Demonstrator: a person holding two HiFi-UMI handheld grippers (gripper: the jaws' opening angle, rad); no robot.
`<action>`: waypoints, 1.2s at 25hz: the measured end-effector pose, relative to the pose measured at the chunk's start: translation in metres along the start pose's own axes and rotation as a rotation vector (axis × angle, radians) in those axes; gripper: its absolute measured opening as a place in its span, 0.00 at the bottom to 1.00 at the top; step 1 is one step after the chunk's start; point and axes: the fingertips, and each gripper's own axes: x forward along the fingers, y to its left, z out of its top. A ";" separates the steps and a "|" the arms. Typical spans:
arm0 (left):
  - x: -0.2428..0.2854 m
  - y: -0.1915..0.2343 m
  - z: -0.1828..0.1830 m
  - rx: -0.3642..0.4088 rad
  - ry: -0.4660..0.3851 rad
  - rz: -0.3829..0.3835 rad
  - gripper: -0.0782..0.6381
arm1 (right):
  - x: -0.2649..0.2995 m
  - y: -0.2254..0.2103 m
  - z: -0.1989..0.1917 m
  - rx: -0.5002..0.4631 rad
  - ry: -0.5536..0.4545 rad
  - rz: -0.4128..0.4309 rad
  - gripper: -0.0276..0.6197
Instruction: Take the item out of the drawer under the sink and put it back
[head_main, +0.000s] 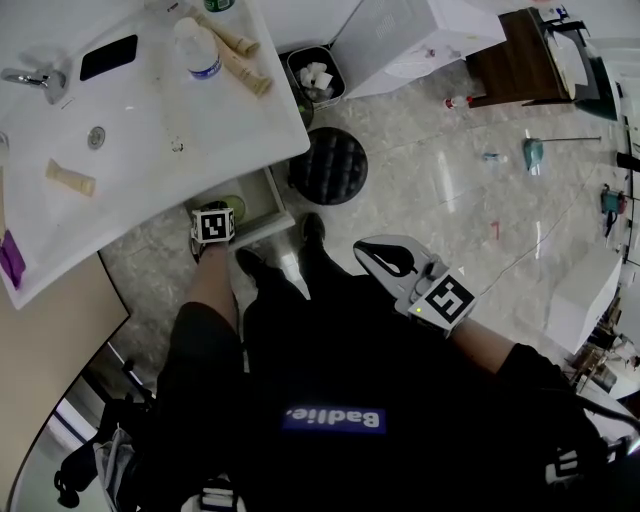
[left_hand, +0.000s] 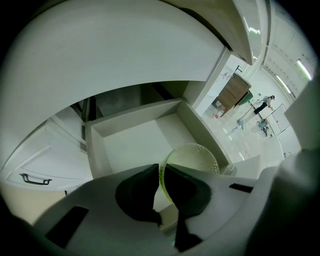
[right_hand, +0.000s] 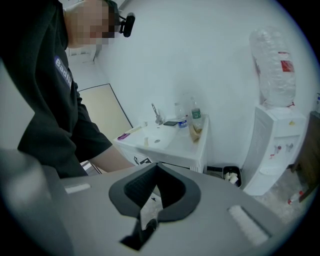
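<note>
Left gripper (left_hand: 161, 174) pinches one green strainer (left_hand: 196, 157) at one open drawer (left_hand: 125, 147); right gripper (right_hand: 156, 170) pressed together.

Pale green strainer (left_hand: 195, 159) (dotted with holes), white drawer (left_hand: 129, 146).

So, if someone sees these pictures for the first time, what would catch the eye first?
First the pale green strainer, pinched by its rim in the left gripper at the open drawer under the sink. Next the right gripper, shut on nothing and held off to the person's right, away from the drawer.
</note>
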 end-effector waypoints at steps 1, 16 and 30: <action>-0.002 -0.001 0.000 0.008 0.003 0.000 0.15 | -0.001 0.000 0.001 -0.001 -0.003 -0.002 0.04; -0.103 -0.032 0.030 0.054 -0.174 -0.055 0.14 | 0.006 0.038 0.043 -0.075 -0.123 0.092 0.04; -0.288 -0.080 0.062 0.086 -0.588 -0.164 0.14 | 0.009 0.094 0.092 -0.151 -0.269 0.136 0.04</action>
